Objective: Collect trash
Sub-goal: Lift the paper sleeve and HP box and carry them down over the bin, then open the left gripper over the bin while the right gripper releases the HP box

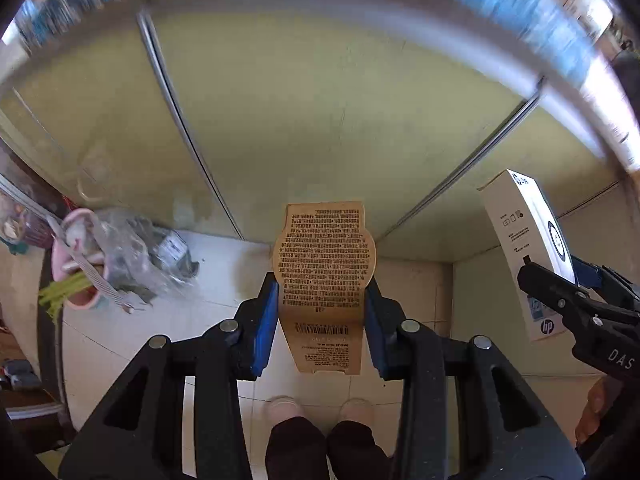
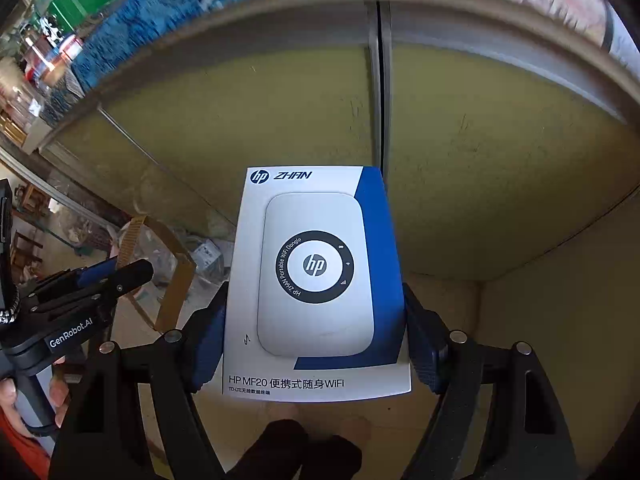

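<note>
While the left gripper (image 1: 322,308) clamps its jaws on a brown printed card (image 1: 325,276) held above the tiled floor (image 1: 168,332), a heap of clear plastic bags (image 1: 136,260) lies to its left. Seen from the right wrist, the right gripper (image 2: 316,336) has its jaws closed on a white and blue box (image 2: 316,280).
</note>
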`<state>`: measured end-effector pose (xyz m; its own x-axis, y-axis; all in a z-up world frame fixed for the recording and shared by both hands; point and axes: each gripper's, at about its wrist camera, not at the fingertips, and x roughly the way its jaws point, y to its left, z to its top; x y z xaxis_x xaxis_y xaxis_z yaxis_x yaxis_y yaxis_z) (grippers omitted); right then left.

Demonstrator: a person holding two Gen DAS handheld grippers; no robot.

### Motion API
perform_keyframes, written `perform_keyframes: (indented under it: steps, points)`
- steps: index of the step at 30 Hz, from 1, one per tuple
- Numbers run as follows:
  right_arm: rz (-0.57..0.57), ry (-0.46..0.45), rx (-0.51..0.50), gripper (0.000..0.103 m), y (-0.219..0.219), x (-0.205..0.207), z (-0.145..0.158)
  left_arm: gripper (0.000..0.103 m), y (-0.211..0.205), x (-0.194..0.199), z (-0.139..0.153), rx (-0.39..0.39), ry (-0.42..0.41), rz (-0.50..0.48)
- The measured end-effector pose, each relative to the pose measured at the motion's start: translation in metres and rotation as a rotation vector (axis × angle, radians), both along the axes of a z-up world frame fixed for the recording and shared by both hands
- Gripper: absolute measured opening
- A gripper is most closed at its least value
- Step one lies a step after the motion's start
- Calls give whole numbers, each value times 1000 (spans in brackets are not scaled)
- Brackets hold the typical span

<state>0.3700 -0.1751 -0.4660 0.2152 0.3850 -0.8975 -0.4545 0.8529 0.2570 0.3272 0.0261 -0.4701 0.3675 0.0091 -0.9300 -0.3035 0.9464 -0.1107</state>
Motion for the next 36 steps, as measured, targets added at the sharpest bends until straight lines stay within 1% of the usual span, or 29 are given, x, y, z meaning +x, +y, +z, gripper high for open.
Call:
perform_keyframes:
  steps: [2, 5, 7, 9, 12, 14, 17, 19, 20, 24, 26, 28, 30, 31, 33, 35, 36]
  points:
    - [3, 22, 0, 74, 6, 1, -34, 39, 3, 4, -35, 4, 17, 0]
    - [7, 71, 3, 74, 19, 2, -89, 39, 14, 12, -95, -33, 48, 12]
    - [13, 99, -11, 74, 30, 3, -127, 39, 19, 17, -144, -54, 86, 28]
    - [19, 116, -18, 74, 38, 4, -156, 39, 21, 22, -189, -78, 127, 27]
    - [53, 131, -15, 74, 51, 3, -191, 39, 18, 27, -244, -89, 164, 9]
    - [75, 139, -21, 74, 61, 3, -211, 39, 13, 28, -275, -87, 183, -5]
    - [99, 155, -20, 75, 71, 1, -239, 39, 12, 28, -312, -80, 209, -19]
    - [111, 156, -24, 75, 80, 0, -252, 39, 11, 27, -330, -91, 216, -20]
    - [115, 157, -27, 75, 79, 6, -258, 39, 13, 26, -338, -96, 219, -19]
    - [131, 172, -23, 75, 87, 9, -278, 39, 18, 27, -359, -107, 222, -2]
    - [136, 181, -20, 75, 81, 11, -283, 48, 19, 28, -369, -110, 247, 10]
    - [125, 200, -19, 75, 82, 12, -291, 48, 25, 28, -379, -112, 265, 34]
    - [110, 215, -5, 75, 75, 17, -300, 48, 32, 26, -383, -131, 262, 43]
    - [103, 229, 5, 75, 76, 17, -304, 48, 34, 25, -385, -125, 258, 45]
    - [100, 258, 20, 75, 77, 18, -312, 49, 38, 21, -382, -64, 252, 47]
    - [101, 267, 5, 75, 81, 18, -317, 52, 42, 15, -380, -24, 251, 68]
    - [109, 267, -5, 75, 83, 17, -317, 52, 45, 12, -378, -20, 249, 79]
